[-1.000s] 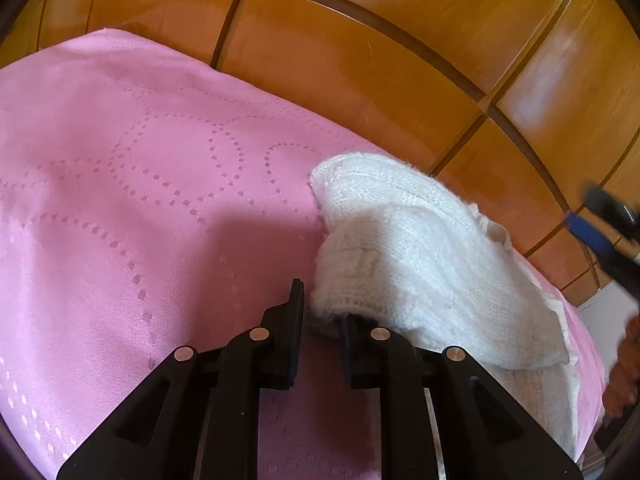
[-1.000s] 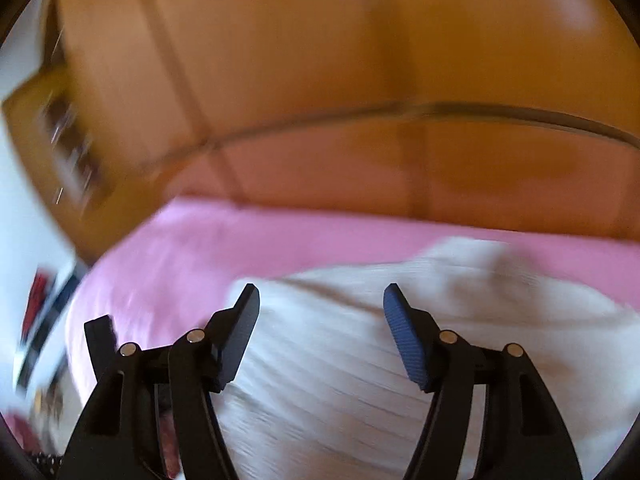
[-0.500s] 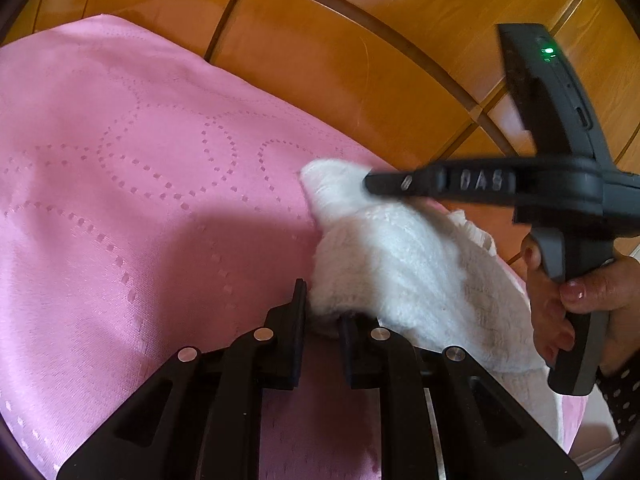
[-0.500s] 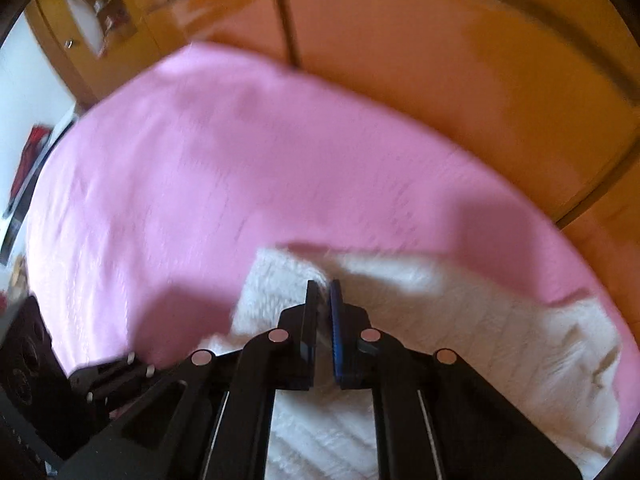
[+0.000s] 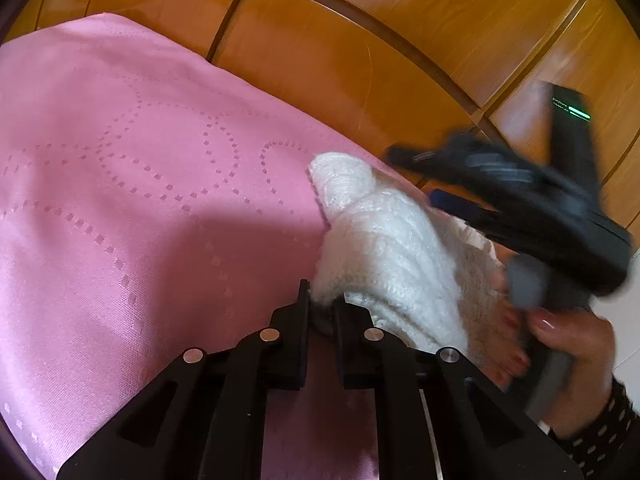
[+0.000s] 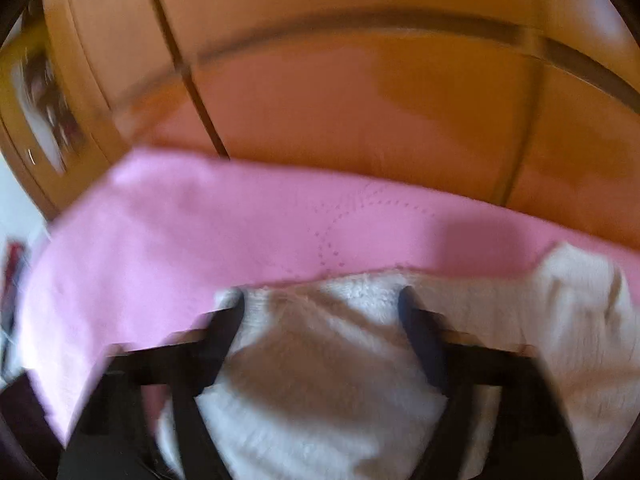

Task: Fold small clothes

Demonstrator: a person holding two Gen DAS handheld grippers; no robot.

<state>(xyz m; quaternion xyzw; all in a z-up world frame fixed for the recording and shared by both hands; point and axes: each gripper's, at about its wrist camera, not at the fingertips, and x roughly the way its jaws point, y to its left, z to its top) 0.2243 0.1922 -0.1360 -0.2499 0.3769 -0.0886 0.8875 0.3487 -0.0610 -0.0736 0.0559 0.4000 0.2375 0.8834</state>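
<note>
In left view only, hand (image 5: pixel 568 360), right tool (image 5: pixel 452 182)

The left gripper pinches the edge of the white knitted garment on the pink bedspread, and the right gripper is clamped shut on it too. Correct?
Not quite. The right gripper is open, its jaws having just spread, as the right wrist view shows. The left gripper does pinch the white knitted garment on the pink bedspread.

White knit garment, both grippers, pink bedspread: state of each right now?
white knit garment: partly folded, bunched, lying on the bedspread, near edge pinched by the left gripper.
left gripper: shut on the garment's edge.
right gripper: jaws wide and just opened, over the garment, not clamping it.
pink bedspread: spread flat under the garment.
wooden panels: shut, behind the bed.
</note>
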